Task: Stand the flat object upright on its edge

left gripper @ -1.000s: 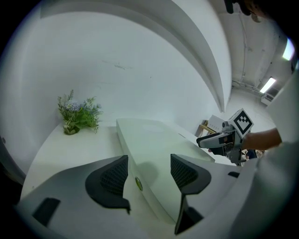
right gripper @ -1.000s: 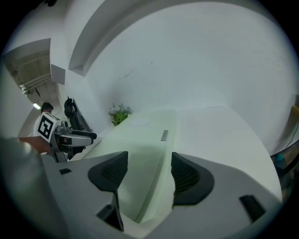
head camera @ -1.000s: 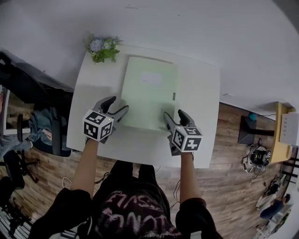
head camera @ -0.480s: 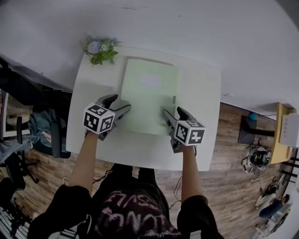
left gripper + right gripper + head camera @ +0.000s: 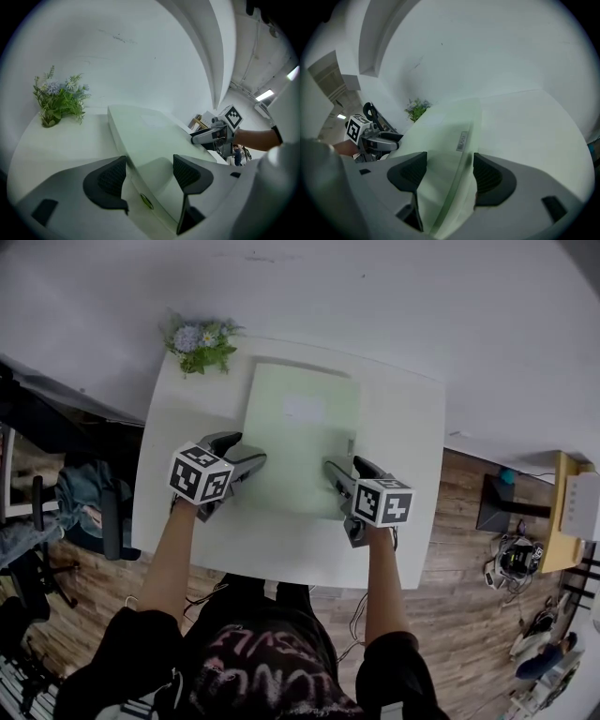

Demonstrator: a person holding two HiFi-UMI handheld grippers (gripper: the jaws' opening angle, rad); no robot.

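On the white table (image 5: 398, 418), at the far left corner, a bunch of flowers (image 5: 199, 338) is noted, well apart from the grippers.

Next, the left gripper (image 5: 239, 450) is held tilted downward at the folder's left edge, near the front corner. Its jaws are spread wide and have just been opening. In the left gripper view (image 5: 149, 176) that edge is seen running between the two pads, one pad over bare table, the other over the green face. No pad is pressed on it.

At centre, the pale green folder (image 5: 300, 442) is found lying flat on the table, its long side running away from the person. A white label (image 5: 305, 409) is seen on its face.

At the right, the right gripper (image 5: 349, 468) is held likewise at the folder's right edge. Its jaws are wide apart and have just been opening. The edge, with a grey tab (image 5: 461, 140) further along it, is seen between the pads, unclamped.
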